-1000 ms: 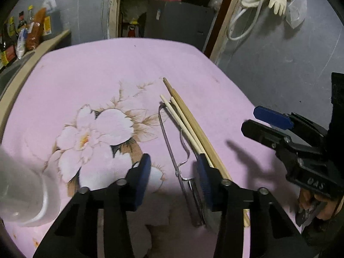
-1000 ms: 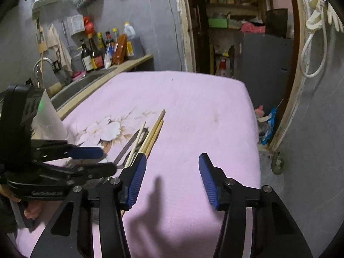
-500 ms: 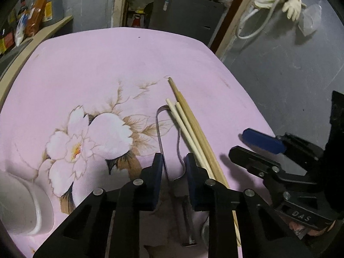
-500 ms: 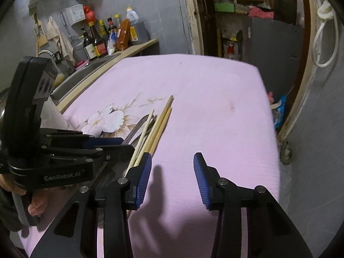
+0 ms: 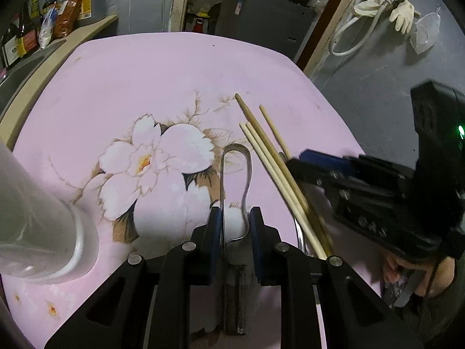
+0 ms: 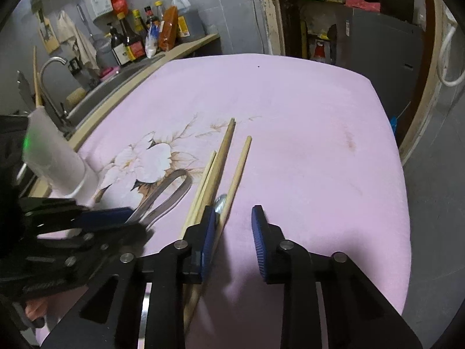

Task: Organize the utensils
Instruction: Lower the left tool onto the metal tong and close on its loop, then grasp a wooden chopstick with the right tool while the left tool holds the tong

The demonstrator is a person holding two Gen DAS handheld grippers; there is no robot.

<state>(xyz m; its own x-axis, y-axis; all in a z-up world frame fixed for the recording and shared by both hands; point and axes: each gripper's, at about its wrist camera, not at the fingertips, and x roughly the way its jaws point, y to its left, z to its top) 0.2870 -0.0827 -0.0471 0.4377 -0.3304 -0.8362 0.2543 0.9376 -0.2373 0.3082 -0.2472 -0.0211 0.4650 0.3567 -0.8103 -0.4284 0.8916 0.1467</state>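
Observation:
A metal peeler with a loop handle [image 5: 234, 180] lies on the pink flowered cloth [image 5: 151, 81]. My left gripper [image 5: 234, 232] is shut on its handle. Several wooden chopsticks [image 5: 270, 157] lie just right of it, with one [image 6: 239, 168] set apart from the rest. My right gripper [image 6: 234, 232] is open and low over the cloth, its left finger [image 6: 207, 232] touching the apart chopstick. The peeler also shows in the right wrist view [image 6: 171, 195]. A shiny spoon tip [image 6: 220, 202] shows between the chopsticks.
A translucent white container [image 5: 32, 221] stands on the cloth at the left. A counter with a sink and sauce bottles [image 6: 130, 43] runs along the left side. The cloth's right edge [image 6: 404, 192] drops to a grey floor.
My left gripper has closed from wide open onto the peeler handle. My right gripper moved forward and left to the chopsticks, and one chopstick has shifted apart from the bundle.

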